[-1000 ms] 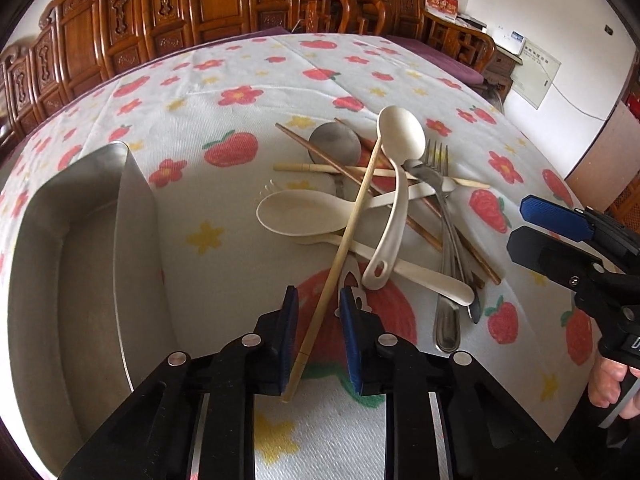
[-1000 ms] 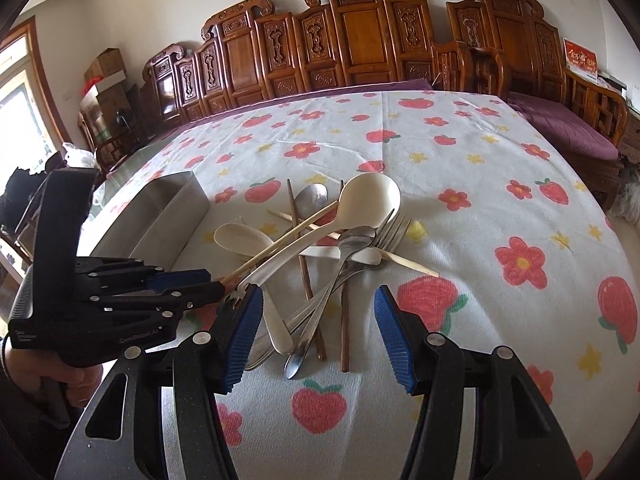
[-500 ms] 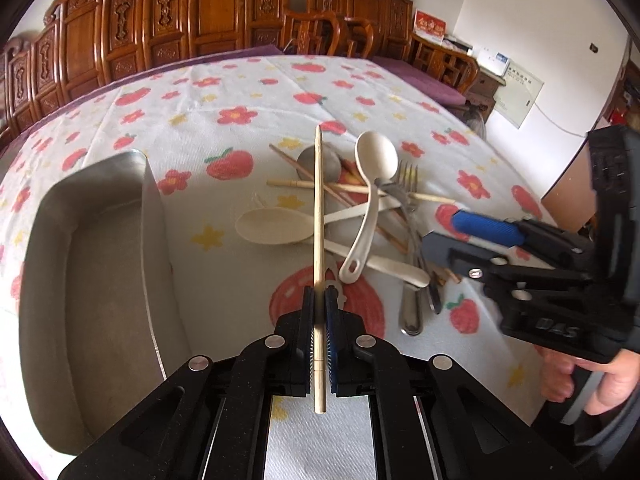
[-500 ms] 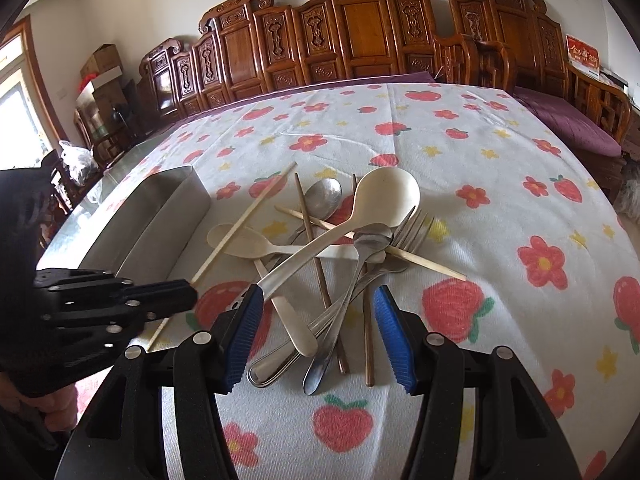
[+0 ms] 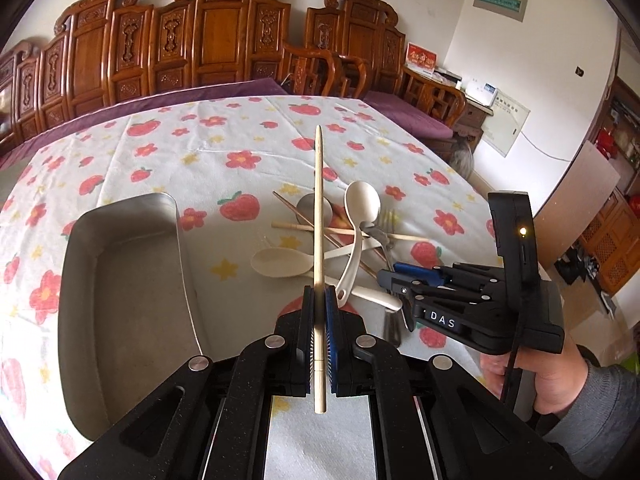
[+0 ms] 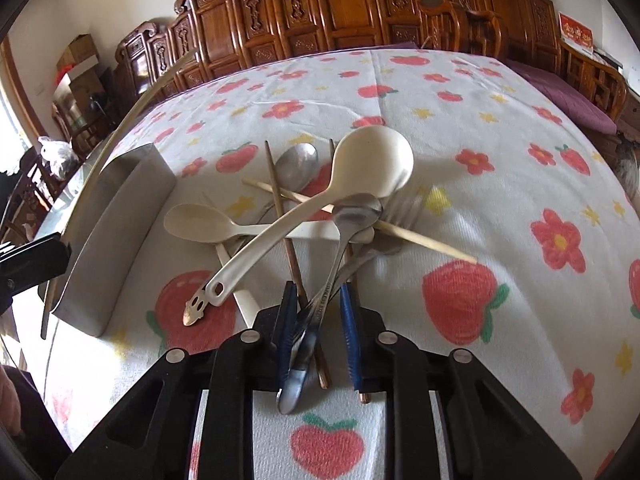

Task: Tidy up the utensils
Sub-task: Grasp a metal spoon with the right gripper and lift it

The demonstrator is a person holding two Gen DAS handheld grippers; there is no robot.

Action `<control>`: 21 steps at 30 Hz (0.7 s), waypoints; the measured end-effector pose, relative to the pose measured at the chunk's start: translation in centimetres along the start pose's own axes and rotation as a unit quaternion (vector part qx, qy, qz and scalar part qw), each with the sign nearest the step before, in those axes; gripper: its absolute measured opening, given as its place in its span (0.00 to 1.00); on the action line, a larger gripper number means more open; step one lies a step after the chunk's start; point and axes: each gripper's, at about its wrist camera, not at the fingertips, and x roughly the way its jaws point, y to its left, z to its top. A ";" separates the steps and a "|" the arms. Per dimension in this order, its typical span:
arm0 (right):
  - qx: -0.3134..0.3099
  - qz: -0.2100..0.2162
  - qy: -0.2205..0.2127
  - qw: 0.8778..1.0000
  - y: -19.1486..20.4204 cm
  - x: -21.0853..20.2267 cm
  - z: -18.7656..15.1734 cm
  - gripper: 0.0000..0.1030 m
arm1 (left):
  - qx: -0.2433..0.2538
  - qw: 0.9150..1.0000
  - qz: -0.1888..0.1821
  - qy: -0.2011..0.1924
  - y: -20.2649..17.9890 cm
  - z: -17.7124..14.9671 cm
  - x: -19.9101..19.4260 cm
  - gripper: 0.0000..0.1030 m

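Both grippers are busy. Left gripper [image 5: 319, 312] is clenched on a pale bamboo chopstick [image 5: 319, 216], which stands lifted above the table, its tip pointing to the far edge. Right gripper [image 6: 319, 308] has just been closing around the handles of a steel spoon [image 6: 320, 304] and a brown chopstick [image 6: 294, 264]; whether its pads press them I cannot tell. Remaining utensils lie crossed in a pile near the table's middle: cream ladle [image 6: 372, 164], cream spoon [image 6: 200, 222], fork [image 6: 404, 208] half hidden. Beside it stands a steel tray [image 5: 120, 280], cut off at the left.
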 end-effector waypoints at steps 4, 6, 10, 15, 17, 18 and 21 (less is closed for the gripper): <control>0.013 0.007 0.002 1.000 -0.4 -0.1 -0.1 0.19 | 0.000 1.000 -0.001 -0.001 0.0 0.1 0.0 0.04; 0.017 0.007 0.002 1.000 -0.5 -0.2 -0.1 0.17 | 0.003 1.000 0.000 -0.001 0.0 0.1 0.0 0.04; 0.029 0.003 0.001 1.000 -0.9 -0.6 -0.2 0.10 | 0.006 1.000 0.003 -0.004 -0.1 0.0 -0.3 0.04; 0.039 -0.001 0.001 0.999 -1.4 -0.9 -0.4 0.08 | 0.007 1.000 0.009 -0.007 -0.2 0.0 -0.6 0.04; 0.044 0.002 0.001 0.999 -1.7 -1.0 -0.4 0.08 | 0.007 1.000 0.010 -0.009 -0.3 0.0 -0.8 0.04; 0.044 0.001 0.001 0.999 -1.7 -1.0 -0.5 0.08 | 0.007 1.000 0.010 -0.009 -0.3 -0.1 -0.8 0.04; 0.046 0.000 0.000 0.999 -1.8 -1.0 -0.4 0.09 | 0.008 1.000 0.010 -0.009 -0.3 -0.1 -0.8 0.04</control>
